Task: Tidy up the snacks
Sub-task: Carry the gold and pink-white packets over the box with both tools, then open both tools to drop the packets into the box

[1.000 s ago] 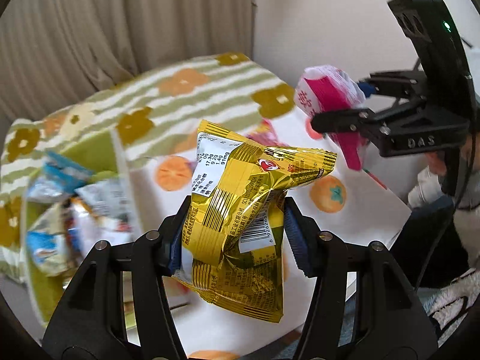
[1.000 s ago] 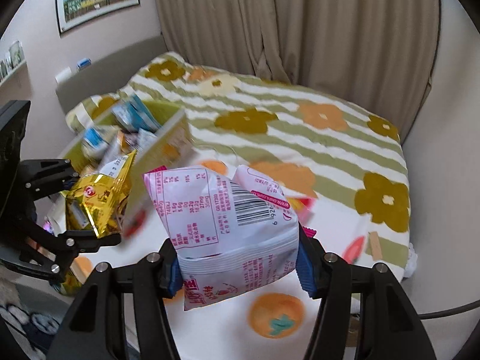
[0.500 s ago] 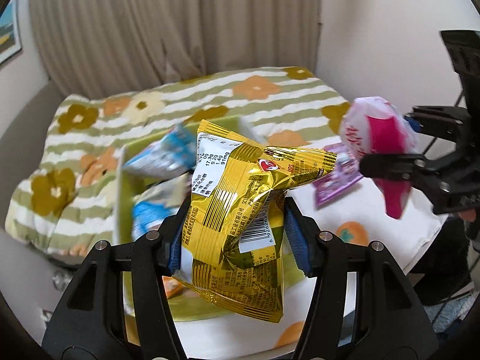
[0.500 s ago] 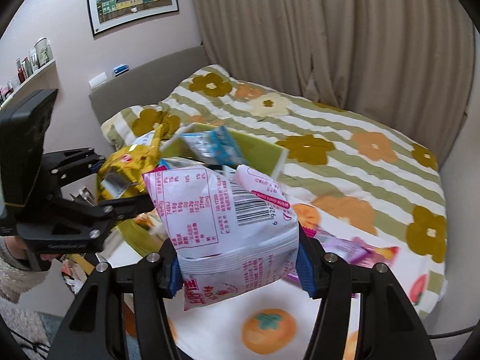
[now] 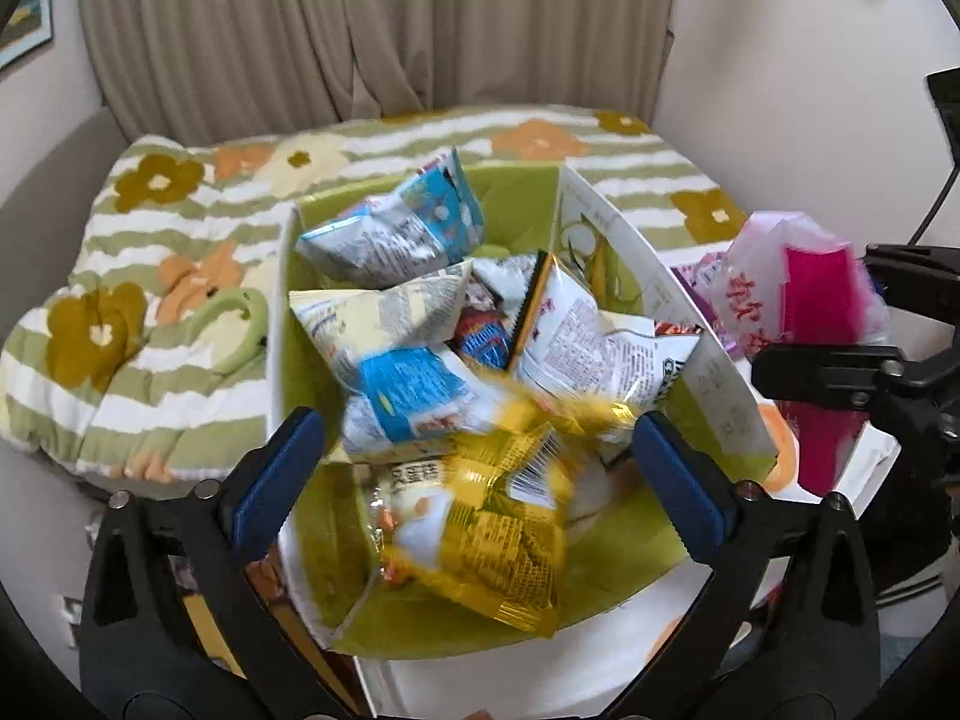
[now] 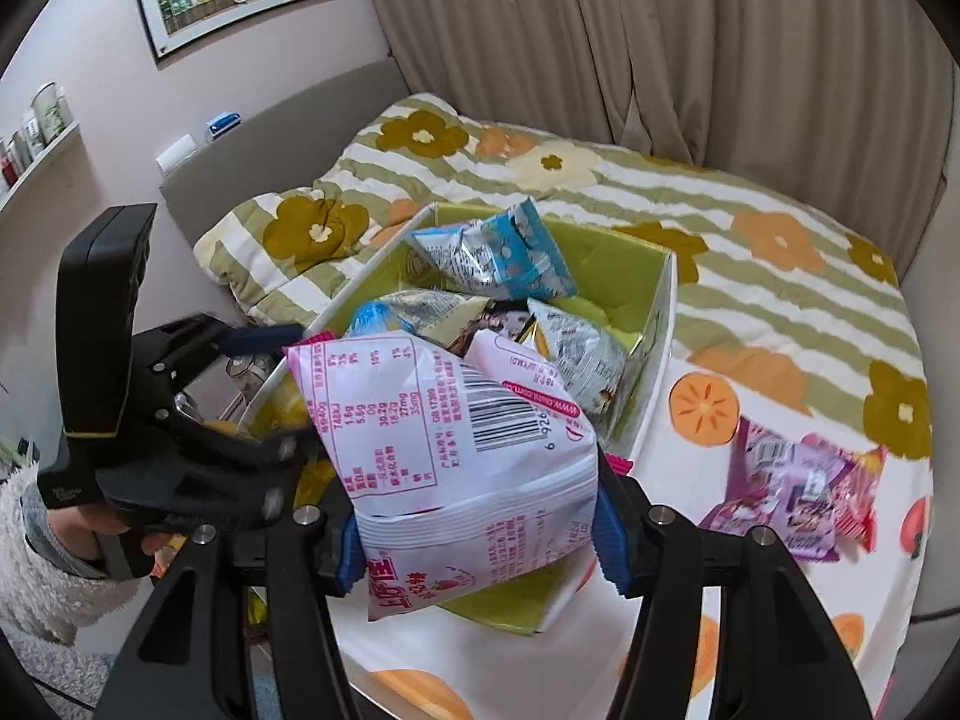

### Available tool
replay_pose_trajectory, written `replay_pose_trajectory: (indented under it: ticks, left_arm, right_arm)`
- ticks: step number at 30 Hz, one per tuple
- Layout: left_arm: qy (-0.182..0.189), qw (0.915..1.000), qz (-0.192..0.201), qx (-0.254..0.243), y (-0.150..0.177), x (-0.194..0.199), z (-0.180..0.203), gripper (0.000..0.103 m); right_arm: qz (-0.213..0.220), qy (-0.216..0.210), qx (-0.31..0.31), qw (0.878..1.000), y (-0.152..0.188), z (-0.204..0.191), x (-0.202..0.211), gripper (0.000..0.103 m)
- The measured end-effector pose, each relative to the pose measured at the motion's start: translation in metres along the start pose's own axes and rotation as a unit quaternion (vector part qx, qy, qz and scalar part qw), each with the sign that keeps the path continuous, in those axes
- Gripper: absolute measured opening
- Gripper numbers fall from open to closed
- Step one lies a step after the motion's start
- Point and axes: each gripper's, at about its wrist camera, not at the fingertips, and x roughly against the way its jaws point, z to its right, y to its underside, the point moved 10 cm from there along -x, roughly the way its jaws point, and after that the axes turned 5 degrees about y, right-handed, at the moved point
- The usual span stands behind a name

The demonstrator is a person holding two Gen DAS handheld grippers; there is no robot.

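An open green box (image 5: 516, 192) holding several snack bags sits on the bed. My left gripper (image 5: 477, 426) hovers over its near end, jaws opening wide. The yellow snack bag (image 5: 480, 528) is blurred between and below the blue pads, touching neither, over the box's near end. My right gripper (image 6: 480, 516) is shut on a pink-and-white snack bag (image 6: 444, 432) at the box's (image 6: 654, 312) near right side. That bag (image 5: 798, 300) also shows in the left wrist view. The left gripper (image 6: 300, 387) appears at the box's left edge.
Purple and red snack packs (image 6: 792, 492) lie on the white persimmon-print cloth right of the box. A flowered striped quilt (image 5: 150, 252) covers the bed, with curtains and walls behind. A hand in a fuzzy sleeve (image 6: 54, 552) holds the left gripper.
Both grippers swung left from the cloth to over the green box. The left jaws opened and let go of the yellow bag. The right still holds the pink bag.
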Motion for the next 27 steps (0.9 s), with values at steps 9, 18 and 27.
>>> replay_pose_trajectory:
  ticks: [9,18,27]
  left_arm:
    - [-0.023,0.9988,-0.014,0.042,0.023,0.012,-0.017,0.102]
    - [-0.04,0.9971,-0.007,0.064,0.025,0.021,-0.029,0.102]
    - [-0.042,0.9961,-0.002,0.078,0.032,0.025,-0.036,0.102]
  right_arm:
    - [-0.023,-0.009,-0.013,1.0,0.002,-0.007,-0.016,0.056]
    - [-0.046,-0.004,-0.004,0.999,-0.014,-0.018,-0.031,0.061]
    - [-0.009,-0.012,-0.031,0.999,-0.011,-0.014,-0.036,0.102]
